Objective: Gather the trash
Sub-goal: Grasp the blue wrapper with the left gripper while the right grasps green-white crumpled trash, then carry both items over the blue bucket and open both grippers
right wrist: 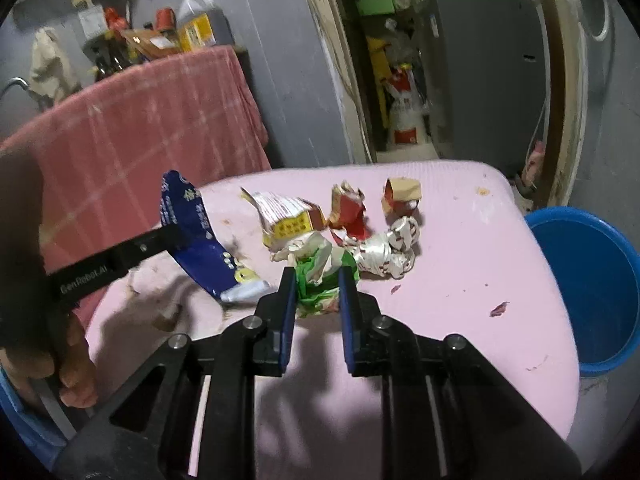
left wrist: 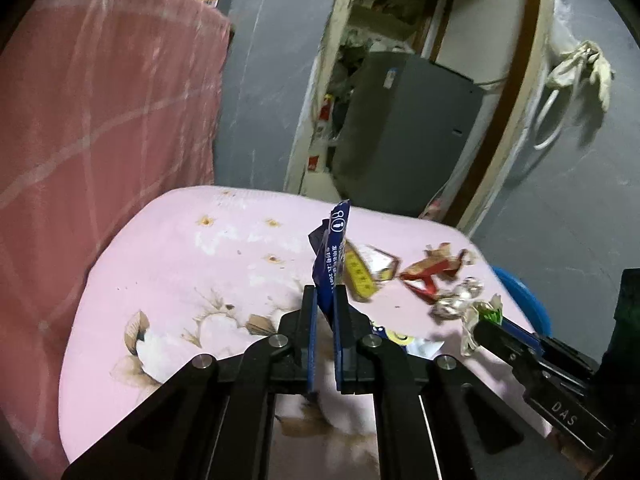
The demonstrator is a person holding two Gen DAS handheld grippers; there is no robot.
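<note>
My left gripper (left wrist: 324, 292) is shut on a dark blue wrapper (left wrist: 334, 248), which stands up from between its fingers above the pink table (left wrist: 180, 280). In the right wrist view that blue wrapper (right wrist: 200, 240) hangs from the left gripper (right wrist: 176, 236) at the left. My right gripper (right wrist: 318, 280) is shut on a crumpled green and white wrapper (right wrist: 320, 268). The left wrist view shows the same wrapper (left wrist: 476, 312) at the tip of the right gripper (left wrist: 486, 320). On the table lie a yellow box (right wrist: 288, 220), a red wrapper (right wrist: 350, 208), a brown carton (right wrist: 402, 196) and crumpled foil (right wrist: 388, 248).
A blue bucket (right wrist: 592, 288) stands on the floor off the table's right edge. A pink checked cloth (right wrist: 160, 128) hangs behind the table at the left. A person's hand (right wrist: 72, 372) holds the left gripper's handle. A grey fridge (left wrist: 404, 132) stands in the doorway beyond.
</note>
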